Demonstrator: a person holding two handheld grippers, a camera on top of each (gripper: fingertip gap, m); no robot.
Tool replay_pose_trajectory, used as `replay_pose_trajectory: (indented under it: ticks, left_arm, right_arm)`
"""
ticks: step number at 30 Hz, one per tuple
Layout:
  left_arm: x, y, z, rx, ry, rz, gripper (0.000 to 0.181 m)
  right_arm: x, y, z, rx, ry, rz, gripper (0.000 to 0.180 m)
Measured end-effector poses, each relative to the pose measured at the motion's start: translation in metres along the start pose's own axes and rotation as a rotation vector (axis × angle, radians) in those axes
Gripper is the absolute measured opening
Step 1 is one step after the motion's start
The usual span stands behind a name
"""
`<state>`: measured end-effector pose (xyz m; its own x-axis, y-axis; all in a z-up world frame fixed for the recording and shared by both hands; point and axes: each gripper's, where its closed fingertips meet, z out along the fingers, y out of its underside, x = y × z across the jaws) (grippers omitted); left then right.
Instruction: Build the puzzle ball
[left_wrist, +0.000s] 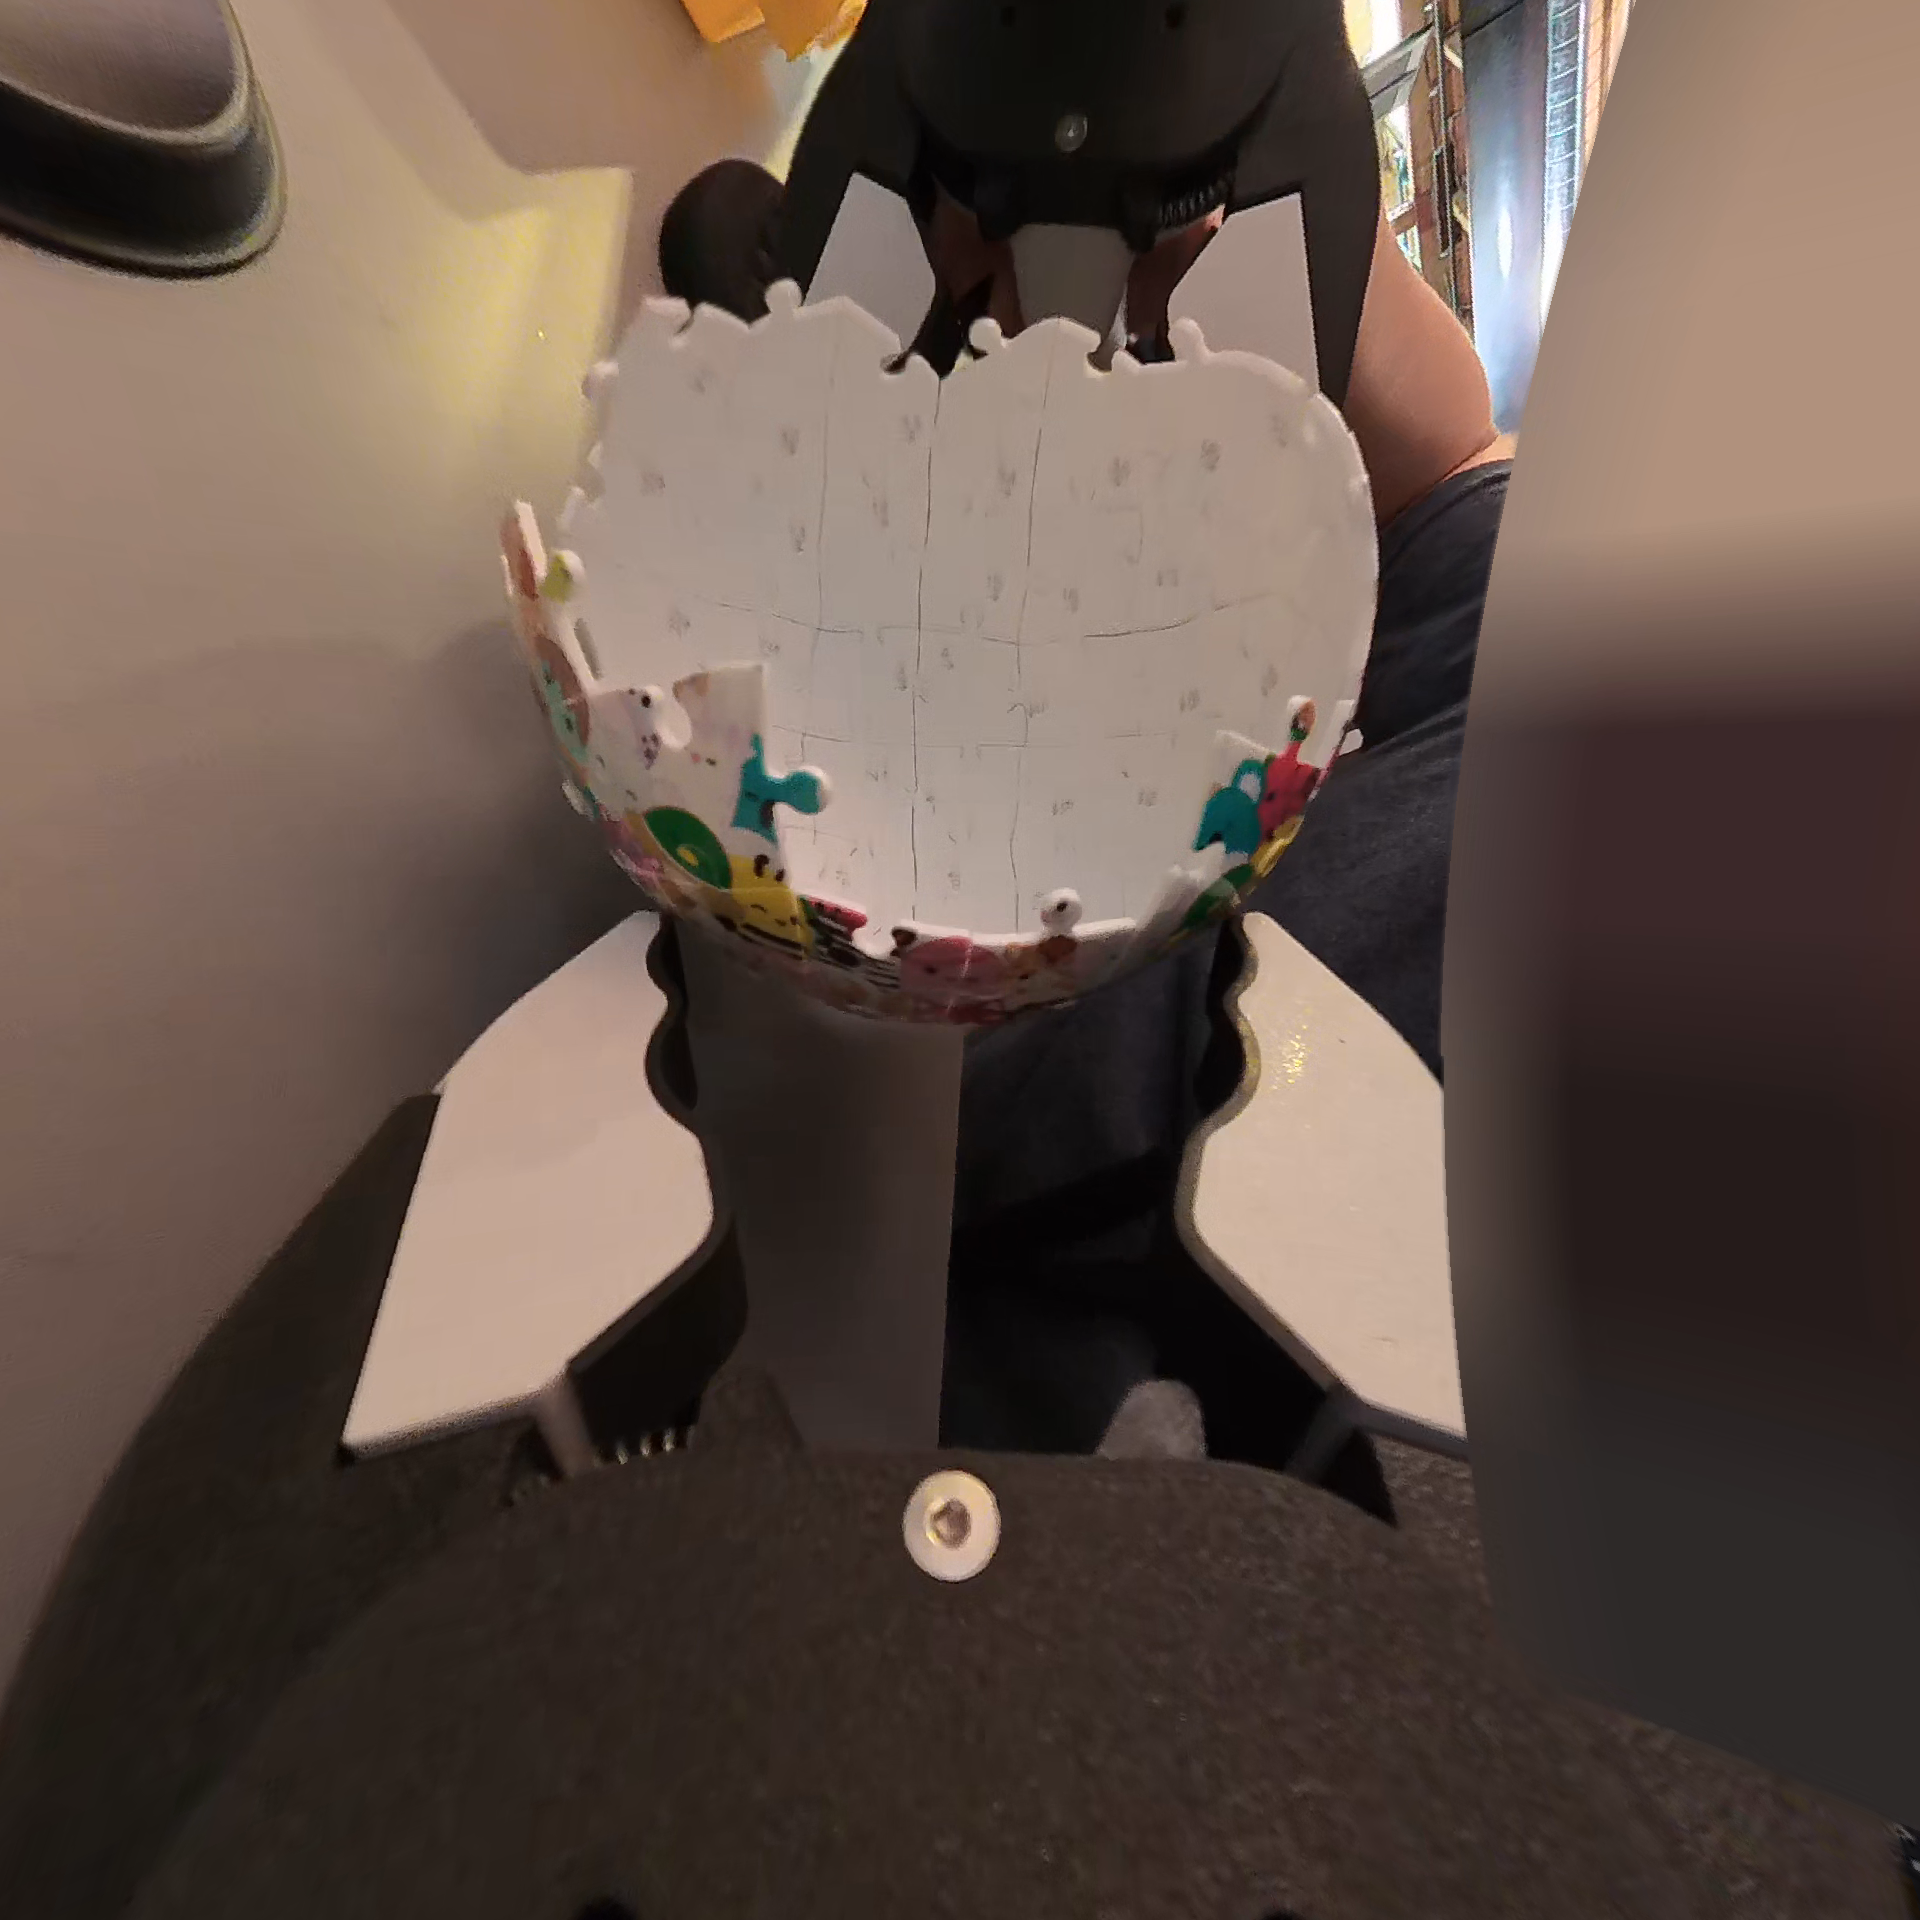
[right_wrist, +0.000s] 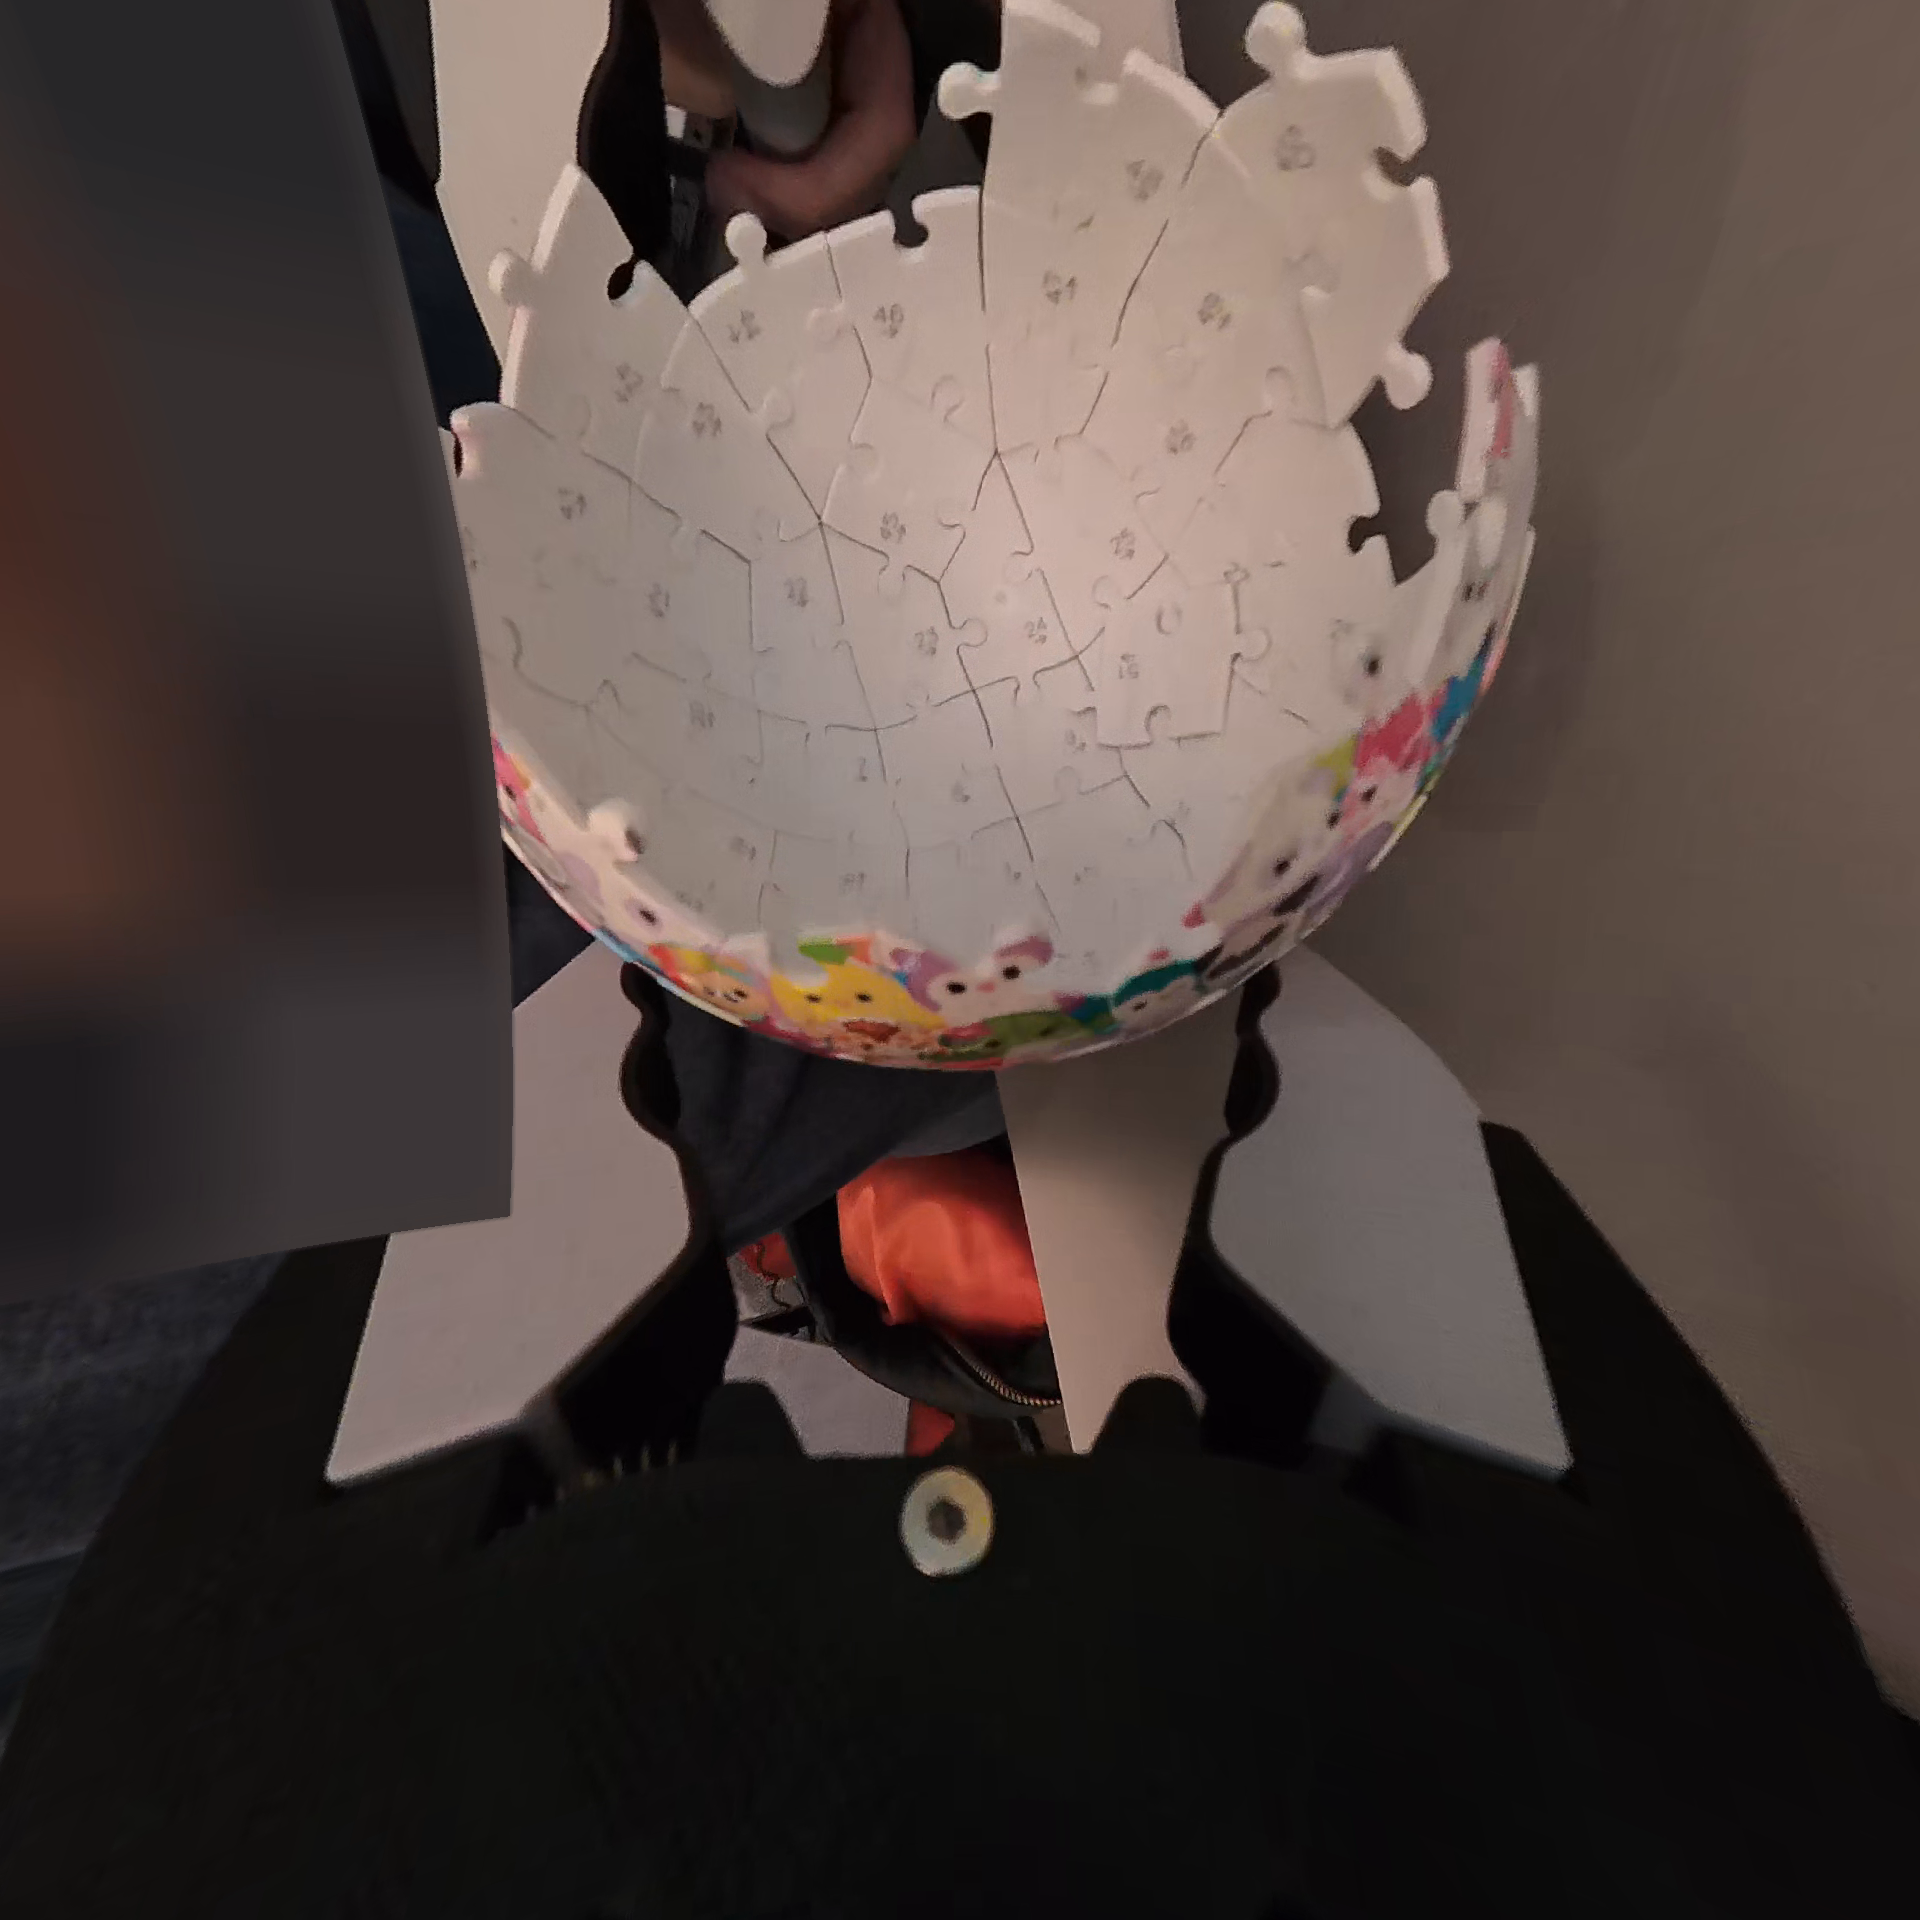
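Observation:
The puzzle ball (left_wrist: 966, 644) is a part-built open shell, white inside and printed with colourful cartoon animals outside, with a jagged rim of tabs. My left gripper (left_wrist: 951, 966) has its fingers spread wide, and their tips press on the shell's lower outer curve. The right gripper's black body (left_wrist: 1070, 114) shows beyond the shell's far wall, its fingers running down behind it. In the right wrist view the same shell (right_wrist: 935, 623) fills the middle. My right gripper (right_wrist: 940, 1008) holds its lower curve the same way. A hand (right_wrist: 821, 145) shows past the far rim.
A person's bare arm (left_wrist: 1423, 384) and dark trousers (left_wrist: 1403, 727) are close on the right. A pale surface (left_wrist: 312, 779) lies to the left, with a black curved object (left_wrist: 135, 187) at the top left. An orange item in an open bag (right_wrist: 935, 1247) lies below the ball.

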<state>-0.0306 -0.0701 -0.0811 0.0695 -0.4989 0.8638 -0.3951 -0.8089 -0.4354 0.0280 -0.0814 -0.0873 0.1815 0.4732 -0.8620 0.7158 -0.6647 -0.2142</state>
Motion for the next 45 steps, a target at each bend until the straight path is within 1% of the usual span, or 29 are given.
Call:
replay_pose_trajectory:
  ticks: [10, 21, 29, 39, 45]
  left_arm:
    - [-0.004, 0.015, 0.001, -0.028, 0.0, -0.02, 0.096]
    - [-0.005, 0.014, 0.002, -0.035, -0.004, -0.005, 0.096]
    - [-0.012, 0.014, 0.002, -0.045, -0.055, 0.079, 0.096]
    - [-0.024, 0.009, 0.001, -0.032, -0.108, 0.179, 0.095]
    - [-0.028, 0.006, 0.001, -0.026, -0.137, 0.221, 0.095]
  right_arm:
    - [0.003, 0.003, 0.012, -0.023, -0.015, -0.002, 0.106]
    - [0.005, 0.007, 0.012, -0.034, -0.006, -0.008, 0.106]
    - [0.014, 0.003, 0.011, -0.011, 0.046, -0.075, 0.106]
    - [0.025, -0.014, -0.001, 0.112, 0.131, -0.202, 0.105]
    - [0.03, -0.012, 0.0, 0.11, 0.163, -0.235, 0.106]
